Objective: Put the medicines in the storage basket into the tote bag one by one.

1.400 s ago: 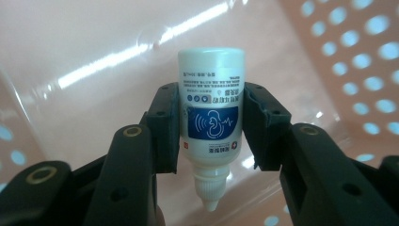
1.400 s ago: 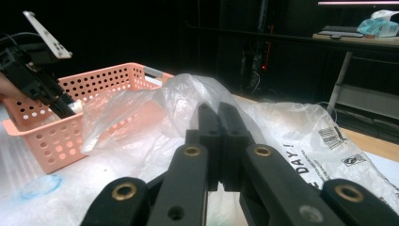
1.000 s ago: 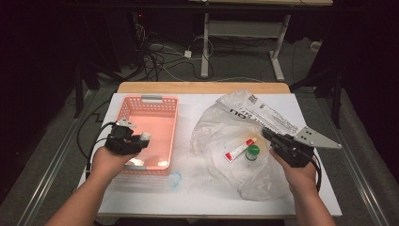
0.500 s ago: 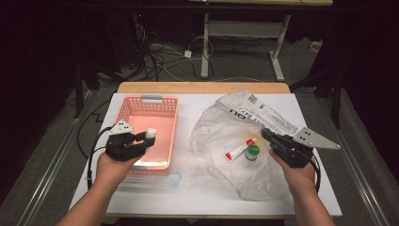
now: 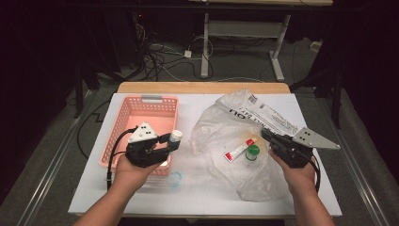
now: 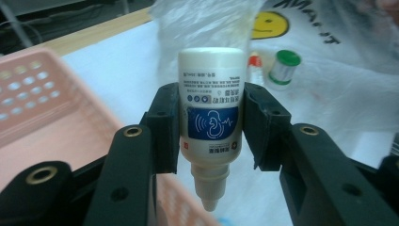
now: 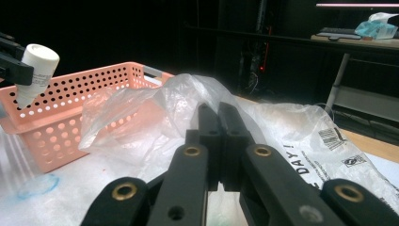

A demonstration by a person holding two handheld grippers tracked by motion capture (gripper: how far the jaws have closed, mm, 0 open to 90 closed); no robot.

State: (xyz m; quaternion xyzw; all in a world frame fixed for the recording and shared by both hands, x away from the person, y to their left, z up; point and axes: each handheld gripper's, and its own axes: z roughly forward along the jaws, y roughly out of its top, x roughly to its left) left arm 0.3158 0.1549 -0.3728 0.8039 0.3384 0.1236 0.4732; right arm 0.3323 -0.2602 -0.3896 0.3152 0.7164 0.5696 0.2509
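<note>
Small white plastic dropper bottle with a blue printed label, pinched at mid-body between the pads of the left gripper, nozzle pointing down toward the camera, flat base away. Seen from the high view as a pale cap-like end poking out just past the right wall of the pink perforated plastic basket, above the white tabletop. Label print and an ear symbol legible in the left gripper view alone; from the right gripper view, the bottle hangs tilted beside the basket's near corner, against a dark background.

Right of the basket, a crinkled clear plastic bag with black lettering, lying flat and wrinkled. Inside it, a red-and-white tube and a small round green-capped jar, side by side. A yellow smiley printed on the bag visible in the left gripper view.

Right gripper at the bag's far side from the basket, jaws pressed together on a pinch of the film, as the right gripper view shows closely.
</note>
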